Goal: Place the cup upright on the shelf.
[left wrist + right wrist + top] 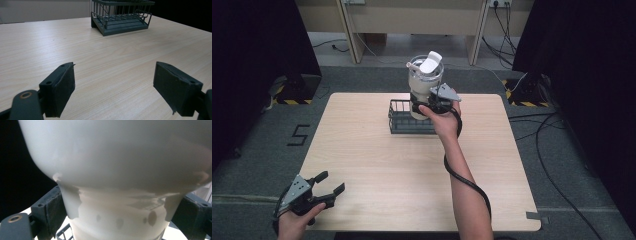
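Observation:
A white bottle (422, 82) with a flipped-up lid stands upright over the dark wire basket (402, 122) at the table's far middle. My right gripper (428, 106) is shut on its narrower lower body. In the right gripper view the bottle (112, 157) is very close, and both black pads (53, 207) press its sides, with my right gripper (117, 220) just above a corner of the basket (62, 235). Whether the bottle's base touches the basket is hidden. My left gripper (332, 181) rests low at the near left corner, open and empty. From my left gripper (113, 85) the basket (122, 17) is far ahead.
The light wooden table (377, 170) has bare room between the basket and its near edge. Black cables (542, 145) trail on the grey floor to the right. Dark curtains stand at both sides, and a wooden bench frame (412, 20) is behind the table.

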Demonstrator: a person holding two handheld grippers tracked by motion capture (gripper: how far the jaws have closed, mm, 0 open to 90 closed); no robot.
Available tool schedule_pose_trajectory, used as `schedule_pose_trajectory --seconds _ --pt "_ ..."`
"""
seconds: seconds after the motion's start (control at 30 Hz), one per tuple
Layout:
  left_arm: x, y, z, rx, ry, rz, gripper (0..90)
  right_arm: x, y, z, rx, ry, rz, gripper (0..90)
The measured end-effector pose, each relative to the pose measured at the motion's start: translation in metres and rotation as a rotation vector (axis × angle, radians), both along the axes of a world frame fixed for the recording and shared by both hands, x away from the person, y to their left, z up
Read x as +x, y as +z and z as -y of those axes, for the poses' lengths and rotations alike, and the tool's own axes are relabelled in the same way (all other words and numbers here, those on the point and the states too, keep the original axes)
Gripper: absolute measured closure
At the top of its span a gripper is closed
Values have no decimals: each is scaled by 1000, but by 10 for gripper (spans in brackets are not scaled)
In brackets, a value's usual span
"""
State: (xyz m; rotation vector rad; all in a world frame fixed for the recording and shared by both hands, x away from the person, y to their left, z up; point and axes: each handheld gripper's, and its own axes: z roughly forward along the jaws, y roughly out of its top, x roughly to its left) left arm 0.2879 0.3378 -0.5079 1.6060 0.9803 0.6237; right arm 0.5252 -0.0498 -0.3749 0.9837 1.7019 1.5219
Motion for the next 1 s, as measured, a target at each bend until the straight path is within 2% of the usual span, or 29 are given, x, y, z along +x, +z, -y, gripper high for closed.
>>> schedule_pose_trajectory --seconds 0.3,0.6,1.0 --pt "0 0 0 0 1 1 167 9 1 1 -3 -20 -8 110" --pt "0 0 -1 -1 2 1 167 20 -7 1 -18 -36 -29 110" --pt "0 0 -1 -1 2 0 167 30 -12 -4 -15 -45 -45 110"
